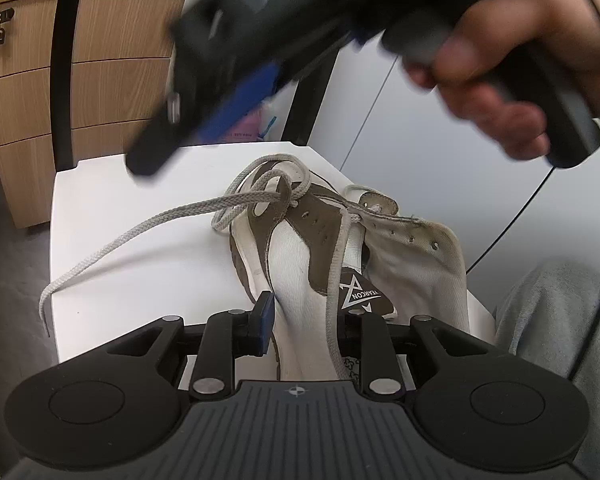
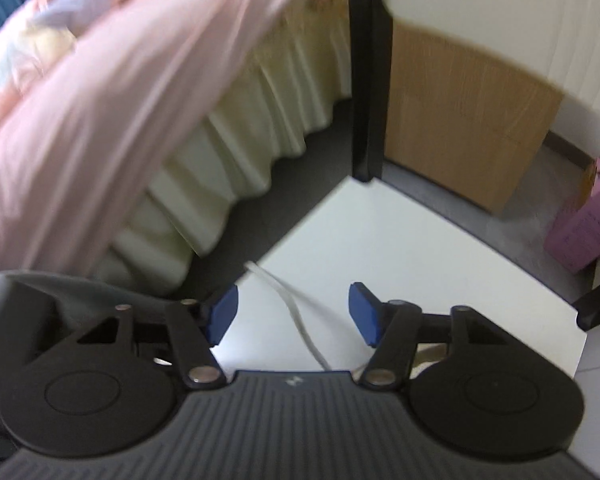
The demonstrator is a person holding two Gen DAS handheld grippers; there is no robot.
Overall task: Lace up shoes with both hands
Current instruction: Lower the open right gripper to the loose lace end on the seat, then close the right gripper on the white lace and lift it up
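Note:
A white and brown shoe point(image 1: 300, 248) lies on a white table point(image 1: 120, 272), its opening towards me and its tongue folded back. My left gripper point(image 1: 308, 320) is shut on the shoe's near end; only the left blue pad point(image 1: 265, 316) shows, the other is hidden behind the tongue. One grey lace point(image 1: 140, 232) runs left across the table from a loose knot, and another strand hangs down over the tongue. My right gripper point(image 1: 148, 156), blurred and held by a hand point(image 1: 500, 60), hovers above and left of the shoe. In the right wrist view it point(image 2: 294, 314) is open, the lace point(image 2: 276, 284) lying below it.
A wooden drawer cabinet point(image 1: 92, 80) stands behind the table on the left. A black frame post point(image 2: 368, 80) rises at the table's far corner. A bed with a pink cover point(image 2: 120, 100) lies to the left, and a pink box point(image 2: 588, 232) sits on the floor. A grey trouser leg point(image 1: 548, 320) is at right.

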